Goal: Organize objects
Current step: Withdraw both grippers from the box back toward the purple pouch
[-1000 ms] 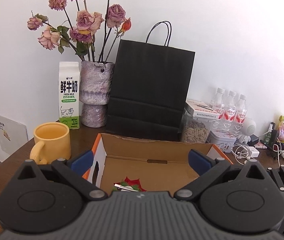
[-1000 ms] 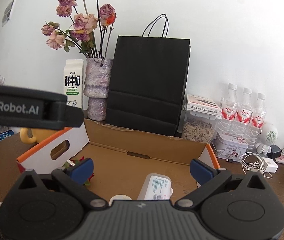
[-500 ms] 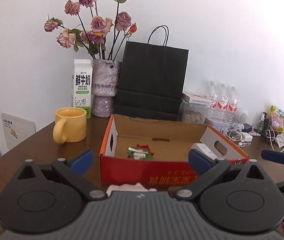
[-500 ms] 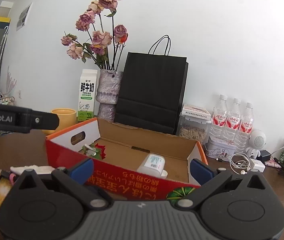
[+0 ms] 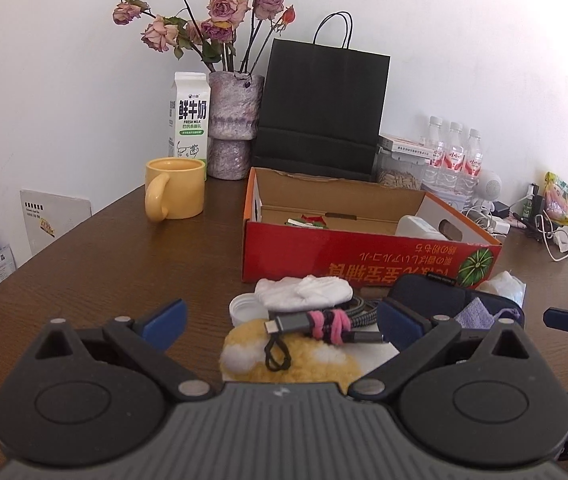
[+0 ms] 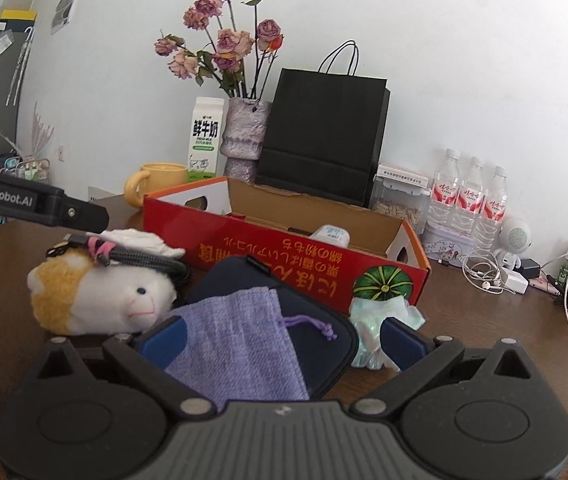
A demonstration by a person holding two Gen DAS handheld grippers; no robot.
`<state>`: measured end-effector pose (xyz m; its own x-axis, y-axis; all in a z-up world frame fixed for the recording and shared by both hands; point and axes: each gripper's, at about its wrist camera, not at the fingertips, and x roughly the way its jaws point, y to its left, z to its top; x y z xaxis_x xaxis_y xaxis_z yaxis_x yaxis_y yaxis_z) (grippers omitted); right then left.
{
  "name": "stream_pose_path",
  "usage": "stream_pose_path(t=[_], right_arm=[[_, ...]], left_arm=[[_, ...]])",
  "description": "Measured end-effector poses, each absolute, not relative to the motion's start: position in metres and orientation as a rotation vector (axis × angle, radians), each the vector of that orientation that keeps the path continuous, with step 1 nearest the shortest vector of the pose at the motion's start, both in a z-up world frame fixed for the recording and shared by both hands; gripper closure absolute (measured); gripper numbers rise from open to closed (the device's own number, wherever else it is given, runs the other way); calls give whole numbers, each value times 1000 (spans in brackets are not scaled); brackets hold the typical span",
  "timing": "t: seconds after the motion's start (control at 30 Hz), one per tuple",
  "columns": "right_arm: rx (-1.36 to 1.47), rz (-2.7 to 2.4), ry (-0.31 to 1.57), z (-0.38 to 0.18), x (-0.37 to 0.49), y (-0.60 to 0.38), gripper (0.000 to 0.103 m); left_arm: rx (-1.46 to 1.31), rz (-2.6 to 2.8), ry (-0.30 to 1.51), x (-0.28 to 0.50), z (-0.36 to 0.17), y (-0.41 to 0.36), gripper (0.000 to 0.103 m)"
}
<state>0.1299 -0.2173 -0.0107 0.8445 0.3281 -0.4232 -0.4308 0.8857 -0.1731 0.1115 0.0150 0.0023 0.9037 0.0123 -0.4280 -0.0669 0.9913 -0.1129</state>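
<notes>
A red cardboard box (image 5: pixel 368 258) (image 6: pixel 284 256) stands open on the brown table, with a white bottle (image 5: pixel 418 227) (image 6: pixel 330 235) and a small red-green item (image 5: pixel 308 220) inside. In front of it lies a pile: a yellow-white plush toy (image 6: pixel 96 296) (image 5: pixel 288 356), a coiled cable with a pink tie (image 5: pixel 324 320) (image 6: pixel 132 254), a white cloth (image 5: pixel 304 292), a white cap (image 5: pixel 246 308), a navy case (image 6: pixel 284 292) (image 5: pixel 440 292) and a purple pouch (image 6: pixel 244 340). My left gripper (image 5: pixel 282 320) is open above the cable. My right gripper (image 6: pixel 282 336) is open over the pouch.
A yellow mug (image 5: pixel 174 194), milk carton (image 5: pixel 188 120), vase of dried roses (image 5: pixel 234 128) and black paper bag (image 5: pixel 320 104) stand behind the box. Water bottles (image 6: pixel 470 196), a seed jar (image 6: pixel 398 204) and tangled cables (image 6: pixel 492 276) crowd the right. Crumpled plastic (image 6: pixel 384 316) lies by the case.
Both grippers have pulled back and down from over the box toward the table's near side, so the pile in front of the box has come into view. Both stay open and empty.
</notes>
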Motion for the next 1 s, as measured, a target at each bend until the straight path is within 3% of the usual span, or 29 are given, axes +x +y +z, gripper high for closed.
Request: stream_pose_path(t=[0.47, 1.0], right_arm=[[-268, 439, 617, -30, 139, -204, 0], [-185, 486, 685, -34, 152, -203, 0]], left_arm=[[-117, 73, 474, 75, -2, 32, 0], [-101, 62, 475, 63, 2, 22, 0]])
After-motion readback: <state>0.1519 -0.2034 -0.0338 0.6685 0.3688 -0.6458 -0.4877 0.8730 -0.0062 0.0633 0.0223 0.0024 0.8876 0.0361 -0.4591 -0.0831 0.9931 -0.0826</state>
